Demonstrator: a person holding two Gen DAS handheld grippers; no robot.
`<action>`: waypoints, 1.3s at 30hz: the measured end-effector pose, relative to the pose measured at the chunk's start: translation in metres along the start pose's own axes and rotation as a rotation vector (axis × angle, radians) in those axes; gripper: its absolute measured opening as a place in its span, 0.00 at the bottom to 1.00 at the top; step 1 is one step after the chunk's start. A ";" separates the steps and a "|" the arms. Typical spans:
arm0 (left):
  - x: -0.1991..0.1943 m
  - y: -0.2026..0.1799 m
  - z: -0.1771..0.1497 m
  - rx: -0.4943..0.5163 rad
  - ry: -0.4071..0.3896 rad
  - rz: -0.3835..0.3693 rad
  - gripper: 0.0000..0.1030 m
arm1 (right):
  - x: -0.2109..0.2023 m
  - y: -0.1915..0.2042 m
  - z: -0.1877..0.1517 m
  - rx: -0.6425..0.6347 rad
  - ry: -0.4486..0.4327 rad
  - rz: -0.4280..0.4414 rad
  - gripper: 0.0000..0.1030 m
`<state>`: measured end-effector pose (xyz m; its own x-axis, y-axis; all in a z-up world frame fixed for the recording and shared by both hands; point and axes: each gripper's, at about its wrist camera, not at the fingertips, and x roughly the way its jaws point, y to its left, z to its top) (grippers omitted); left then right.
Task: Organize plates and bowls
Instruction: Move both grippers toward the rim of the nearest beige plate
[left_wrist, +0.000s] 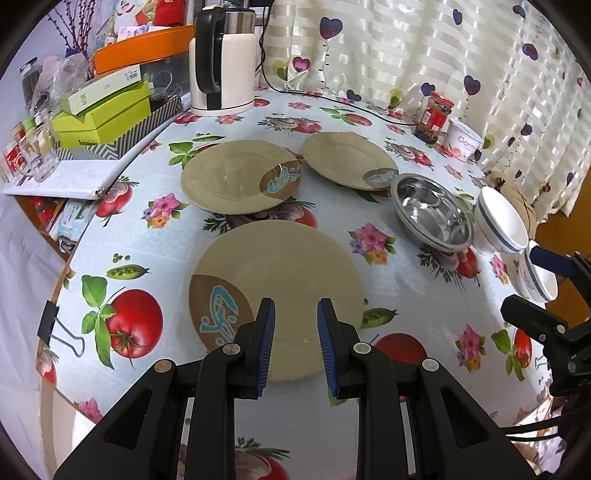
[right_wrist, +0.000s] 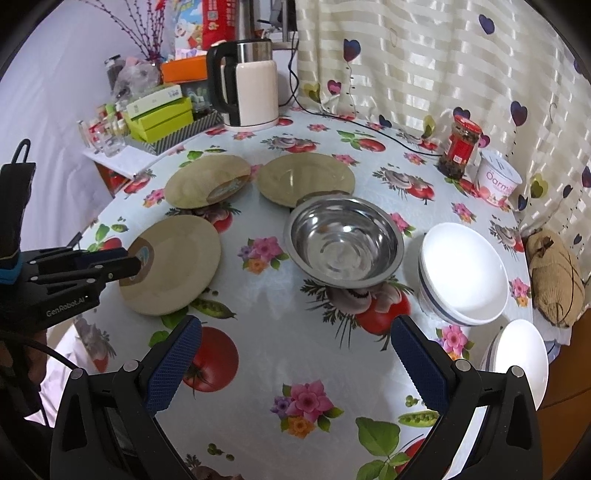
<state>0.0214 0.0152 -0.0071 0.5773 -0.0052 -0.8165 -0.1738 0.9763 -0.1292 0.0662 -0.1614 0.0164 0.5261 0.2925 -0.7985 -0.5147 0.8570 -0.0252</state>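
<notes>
Three tan plates lie on the flowered table: a near one (left_wrist: 284, 291) (right_wrist: 177, 264), a far left one (left_wrist: 236, 177) (right_wrist: 203, 181) and a far right one (left_wrist: 343, 157) (right_wrist: 303, 177). A steel bowl (left_wrist: 432, 212) (right_wrist: 343, 242) sits right of them. A stack of white bowls (left_wrist: 500, 219) (right_wrist: 463, 273) and another white bowl (left_wrist: 537, 277) (right_wrist: 521, 358) stand at the right edge. My left gripper (left_wrist: 295, 314) (right_wrist: 138, 264) is open, hovering over the near plate's front rim. My right gripper (right_wrist: 295, 332) (left_wrist: 546, 280) is open and empty, in front of the steel bowl.
An electric kettle (left_wrist: 221, 59) (right_wrist: 247, 81) with its cable stands at the back. Green boxes (left_wrist: 99, 110) and glass jars (left_wrist: 33, 155) crowd the left shelf. A red-lidded jar (right_wrist: 460, 147) and a white tub (right_wrist: 496, 181) stand by the curtain. A binder clip (left_wrist: 55, 328) grips the table edge.
</notes>
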 end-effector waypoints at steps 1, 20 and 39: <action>0.000 0.000 0.000 -0.001 0.000 0.000 0.24 | 0.000 0.002 0.001 -0.004 -0.001 -0.002 1.00; 0.005 0.027 0.003 -0.059 -0.013 -0.011 0.24 | 0.013 0.029 0.019 -0.055 0.009 0.006 1.00; 0.015 0.058 0.008 -0.133 -0.021 -0.037 0.24 | 0.038 0.055 0.047 -0.131 0.047 0.050 1.00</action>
<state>0.0267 0.0739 -0.0221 0.6013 -0.0353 -0.7982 -0.2556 0.9380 -0.2341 0.0894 -0.0830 0.0127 0.4665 0.3108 -0.8281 -0.6250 0.7783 -0.0600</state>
